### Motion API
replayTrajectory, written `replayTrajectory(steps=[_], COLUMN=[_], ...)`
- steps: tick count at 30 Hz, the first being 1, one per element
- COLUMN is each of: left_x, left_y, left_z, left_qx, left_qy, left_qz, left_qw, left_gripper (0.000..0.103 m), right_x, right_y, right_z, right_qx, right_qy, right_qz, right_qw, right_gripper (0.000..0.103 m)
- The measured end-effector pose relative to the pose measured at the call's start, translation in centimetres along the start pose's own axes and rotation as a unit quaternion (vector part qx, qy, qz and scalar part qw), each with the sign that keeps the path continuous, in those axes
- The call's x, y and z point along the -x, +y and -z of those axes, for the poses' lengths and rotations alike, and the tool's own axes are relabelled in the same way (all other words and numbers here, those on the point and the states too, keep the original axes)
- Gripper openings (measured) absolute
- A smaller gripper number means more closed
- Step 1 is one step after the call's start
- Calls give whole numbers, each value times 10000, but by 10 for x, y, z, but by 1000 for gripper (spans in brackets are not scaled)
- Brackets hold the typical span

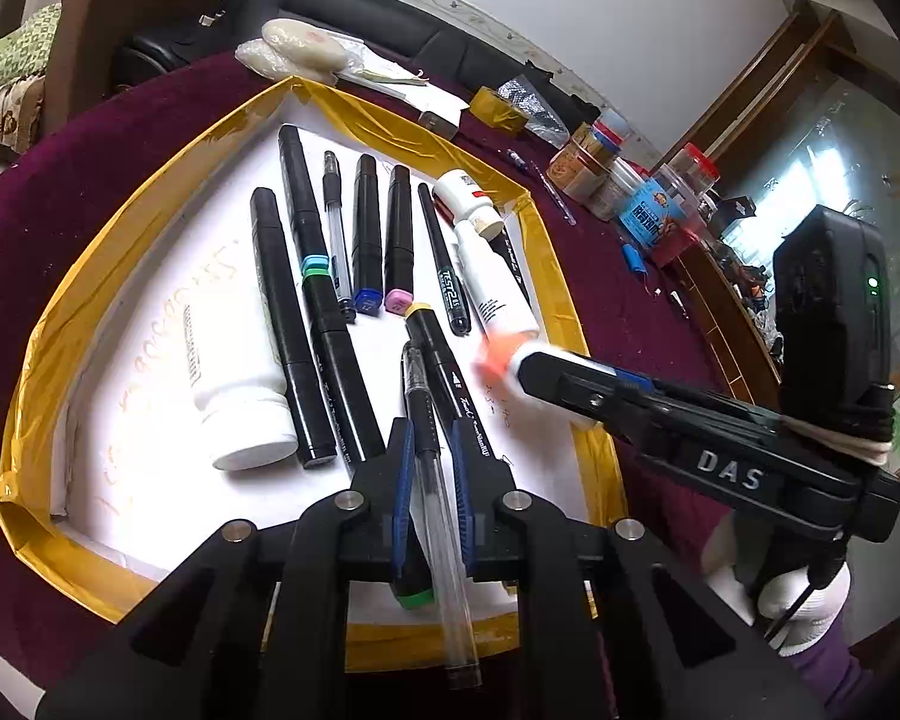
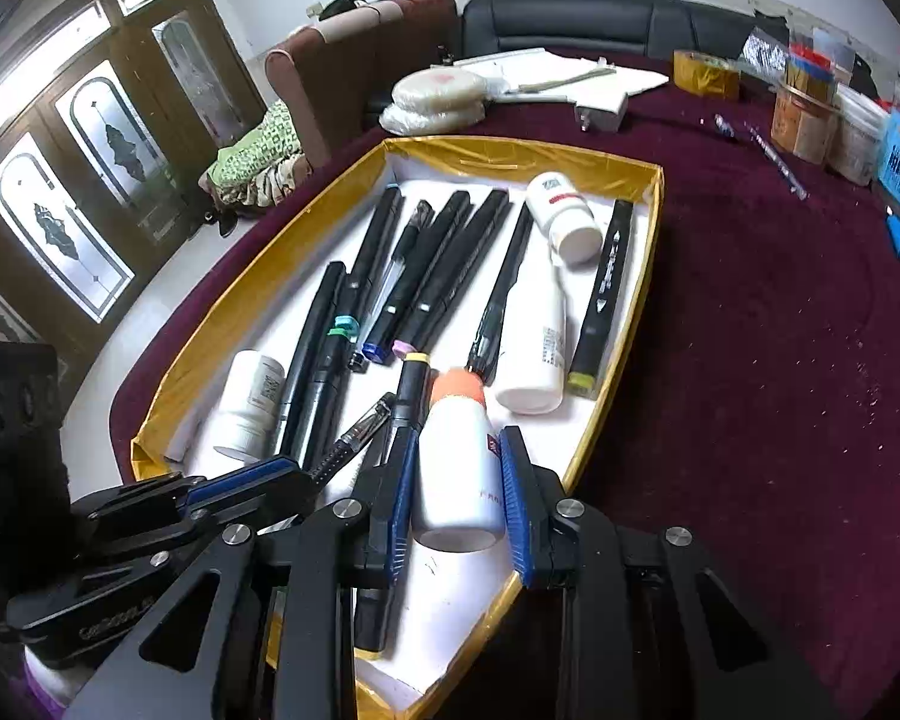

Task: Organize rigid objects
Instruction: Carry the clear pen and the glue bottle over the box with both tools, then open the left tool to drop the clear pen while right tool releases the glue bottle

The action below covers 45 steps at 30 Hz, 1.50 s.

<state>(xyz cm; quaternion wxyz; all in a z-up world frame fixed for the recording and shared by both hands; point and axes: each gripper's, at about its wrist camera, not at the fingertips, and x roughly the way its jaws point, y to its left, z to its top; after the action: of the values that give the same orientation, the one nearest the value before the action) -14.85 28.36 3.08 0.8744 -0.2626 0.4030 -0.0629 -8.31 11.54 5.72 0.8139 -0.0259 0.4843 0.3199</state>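
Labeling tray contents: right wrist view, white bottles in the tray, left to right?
Bottle beside the black markers → orange-capped bottle in the right claw → long bottle → small bottle at the far end.

Tray [image 2: 642, 300] count — four white bottles [image 2: 459, 468], ten-odd pens and markers [image 1: 367, 228] (overlaps blur tally).

Beyond the tray — tape roll [image 2: 705, 73], snack jars [image 1: 642, 186], black sofa [image 2: 600, 21].
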Motion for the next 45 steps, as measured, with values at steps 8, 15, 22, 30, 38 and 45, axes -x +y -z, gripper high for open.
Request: replayTrajectory(steps=[8,15,22,30,38,45], left_x=[-9,-13,-9,-45,-3,100], left_y=[-10,-15,-32,-42,-39,-71], left_z=[-7,-12,-1,-12,-16,-11], left_qx=[78,-3,-681,-689,-498,-1083], left_qy=[134,239,403,688,-24,-2743], left_qz=[152,76,-420,-561,-549,-1760], left_qw=[9998,9997,9960,9937,9972,9392], left_gripper=[46,46,36,26,36,103], right_x=[15,41,57,72,76,82], right_y=[-4,-33,-62,-85,-97,-51], right_z=[0,10,17,30,36,48], right_qx=[-74,-319,-669,-874,-1001,-300], right_qy=[-353,-610,-805,-927,-1019,-1557], right_qz=[92,109,31,61,226,768], right_qw=[9993,9976,9945,9918,9895,9844], right_gripper=[35,35,35,35,40,52])
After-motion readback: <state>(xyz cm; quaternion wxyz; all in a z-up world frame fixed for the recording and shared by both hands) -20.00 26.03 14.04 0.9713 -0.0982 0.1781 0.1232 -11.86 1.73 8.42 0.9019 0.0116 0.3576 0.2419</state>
